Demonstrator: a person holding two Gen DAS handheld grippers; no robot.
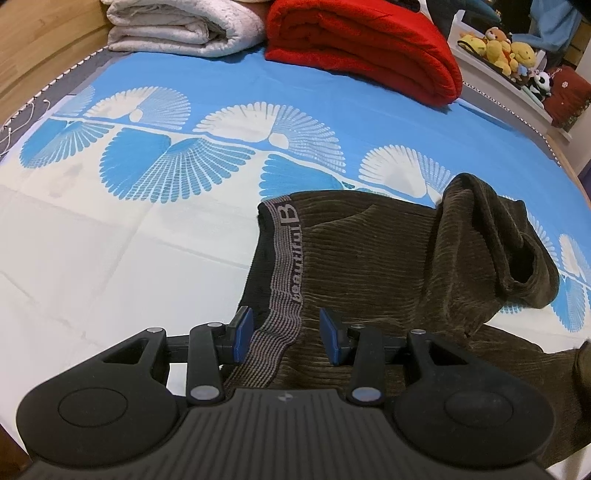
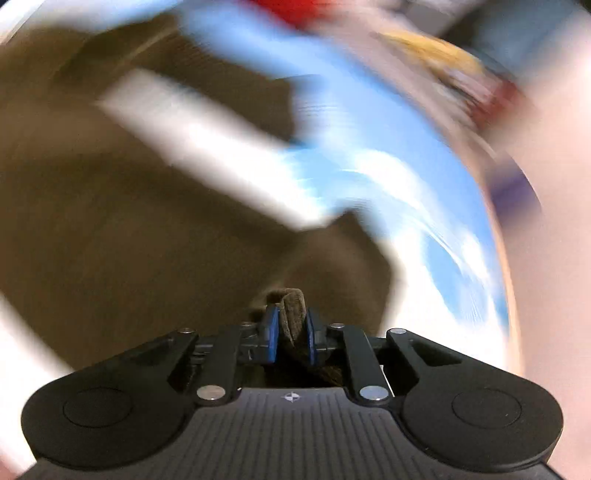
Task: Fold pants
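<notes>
The pants [image 1: 388, 258] are dark olive-brown ribbed corduroy with a grey striped elastic waistband [image 1: 286, 266] bearing woven lettering. They lie on the bed [image 1: 110, 240], whose sheet is white at the near part and blue with white fan shapes farther back. The waistband runs from the near edge of the bed away toward the middle, and the body of the garment spreads to the right of it. One leg is folded up and back over the body, its open cuff [image 1: 524, 266] rumpled and facing right. At the far edge of the bed sit a folded white blanket [image 1: 177, 29] and a folded red blanket [image 1: 369, 51], side by side. The left gripper [image 1: 286, 338] points steeply down over the near end of the waistband; its blue fingers [image 1: 243, 336] stand moderately apart, straddling the band without pressing it. The right wrist view is heavily blurred, showing only brown cloth and blue sheet behind, yet the right gripper [image 2: 291, 328] itself is sharp: its fingers are narrow, clamped on a small bunched fold of the pants' fabric [image 2: 293, 314].
</notes>
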